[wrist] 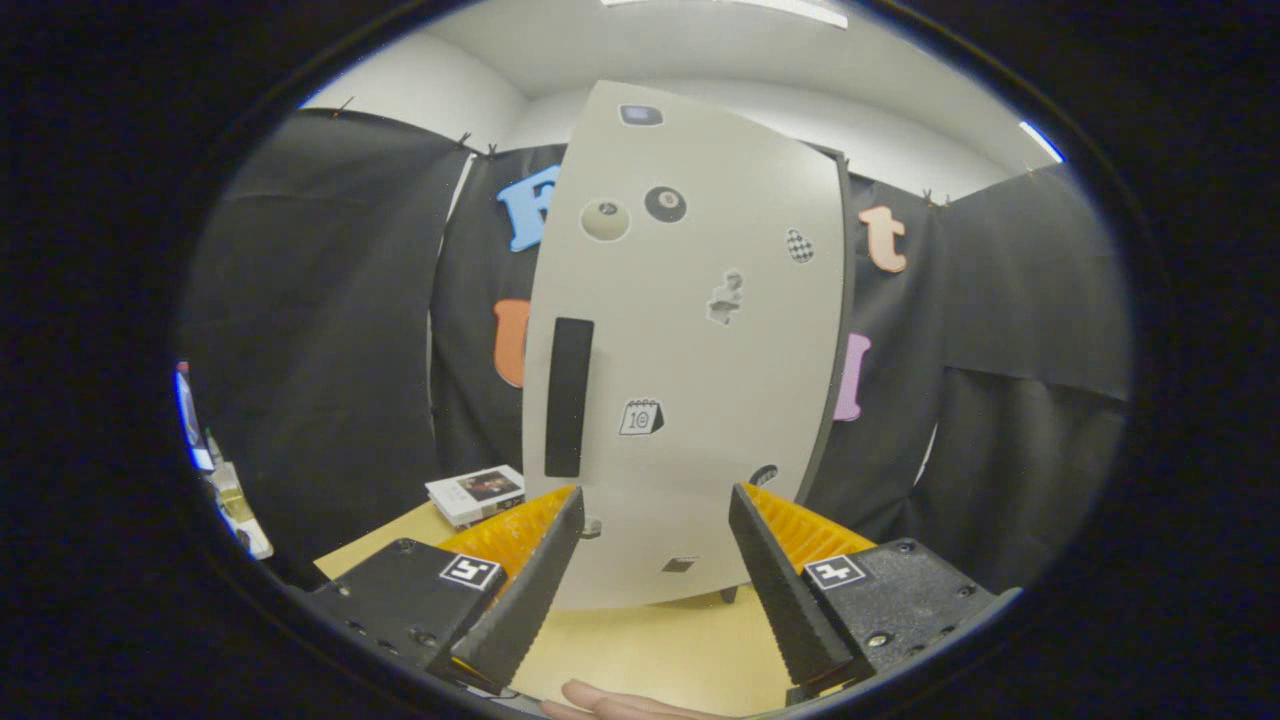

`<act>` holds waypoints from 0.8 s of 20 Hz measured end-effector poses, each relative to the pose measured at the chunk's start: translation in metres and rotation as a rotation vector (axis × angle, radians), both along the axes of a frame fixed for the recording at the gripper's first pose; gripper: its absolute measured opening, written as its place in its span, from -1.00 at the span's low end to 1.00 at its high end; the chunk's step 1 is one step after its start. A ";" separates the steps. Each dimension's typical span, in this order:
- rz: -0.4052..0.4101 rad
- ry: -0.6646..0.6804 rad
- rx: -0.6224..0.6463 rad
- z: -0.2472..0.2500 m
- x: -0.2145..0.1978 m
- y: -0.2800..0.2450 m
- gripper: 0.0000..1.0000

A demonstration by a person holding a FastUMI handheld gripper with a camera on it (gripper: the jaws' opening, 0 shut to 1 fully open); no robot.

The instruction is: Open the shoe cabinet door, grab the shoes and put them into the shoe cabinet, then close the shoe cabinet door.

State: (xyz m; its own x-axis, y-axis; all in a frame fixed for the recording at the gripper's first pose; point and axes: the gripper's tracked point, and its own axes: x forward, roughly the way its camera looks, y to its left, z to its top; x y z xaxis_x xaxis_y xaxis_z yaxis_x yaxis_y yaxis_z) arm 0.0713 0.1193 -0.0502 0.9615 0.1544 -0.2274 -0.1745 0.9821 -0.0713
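- shoe cabinet (690, 350) stands on the bench (650, 650) just ahead, door shut.
- tongs (655, 560) spread, holding nothing.
- fits either door awaiting opening or closed again with shoes stowed.

Shoe cabinet (700, 330) on table (650, 650) beyond tool (655, 510), book (476, 494) left of it

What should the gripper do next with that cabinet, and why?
Probably ease forward and toward the dark handle. The cabinet door looks closed, the gripper is open and holds nothing, and the handle sits ahead, nearer one finger than centred.
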 end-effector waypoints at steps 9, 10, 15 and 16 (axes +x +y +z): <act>-0.088 -0.044 0.090 0.002 -0.047 -0.040 0.91; -0.082 -0.050 0.090 0.001 -0.051 -0.041 0.91; -0.125 -0.097 0.088 0.007 -0.072 -0.061 0.91; -0.137 -0.112 0.083 0.010 -0.075 -0.066 0.91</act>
